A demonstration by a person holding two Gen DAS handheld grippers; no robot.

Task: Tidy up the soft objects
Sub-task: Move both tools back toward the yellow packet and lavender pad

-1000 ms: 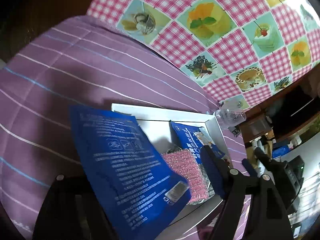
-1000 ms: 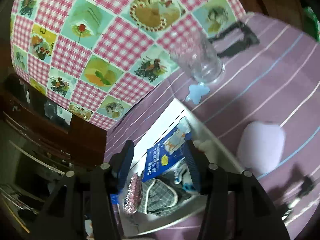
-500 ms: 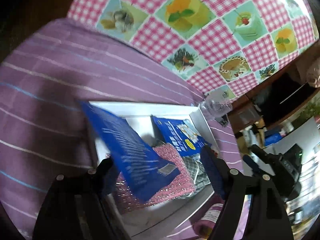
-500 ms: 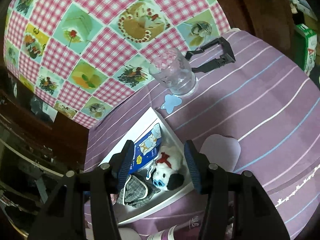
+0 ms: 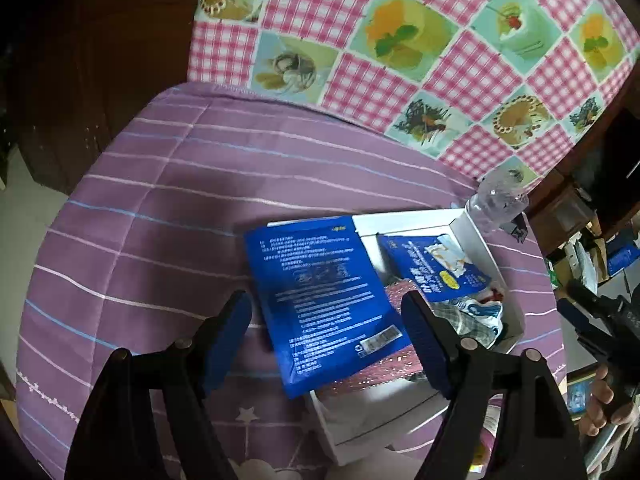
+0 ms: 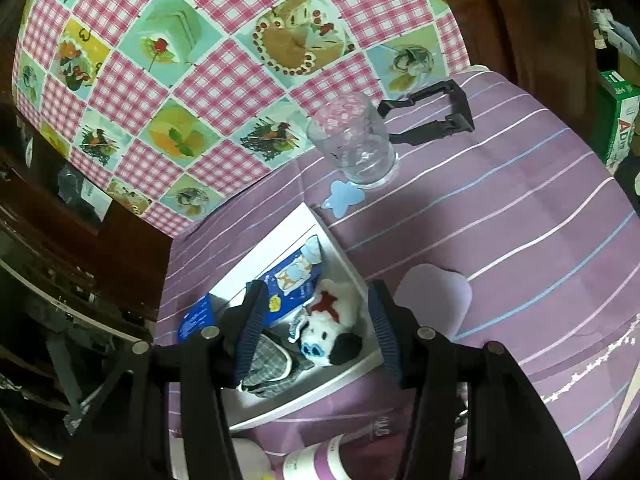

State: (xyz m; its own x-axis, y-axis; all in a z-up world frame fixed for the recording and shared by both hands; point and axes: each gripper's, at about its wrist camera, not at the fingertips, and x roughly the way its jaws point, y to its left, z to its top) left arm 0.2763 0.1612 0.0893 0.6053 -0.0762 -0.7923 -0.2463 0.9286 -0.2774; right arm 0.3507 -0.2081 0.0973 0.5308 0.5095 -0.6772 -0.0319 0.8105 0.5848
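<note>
1. Purple striped cloth [image 5: 168,184] covers the bench, and a pink checked cloth with dessert pictures [image 5: 400,40] hangs along its far edge.
2. A white box [image 5: 380,424] sits on the purple cloth, with a clear plastic cup [image 6: 354,140] standing just beyond its far corner.
3. A large blue packet [image 5: 324,300] lies tilted over one wall of the box, half inside and half out over the cloth, printed back facing up.
4. Under that packet a pink glittery scrubber [image 5: 384,368] shows inside the box.
5. A smaller blue packet [image 5: 436,266] leans in the far part of the box, beside a grey checked cloth [image 6: 266,364].
6. A white plush toy [image 6: 332,324] with a black ear and a red patch lies in the box against the wall nearest the cup.
7. The left gripper [image 5: 328,344] has its fingers [image 5: 228,336] spread apart with nothing gripped, hanging above the large blue packet.
8. The right gripper [image 6: 316,332] likewise has its fingers [image 6: 382,328] parted and empty, above the plush toy.
9. A pale lilac pad [image 6: 436,296] lies on the cloth just beside the box.
</note>
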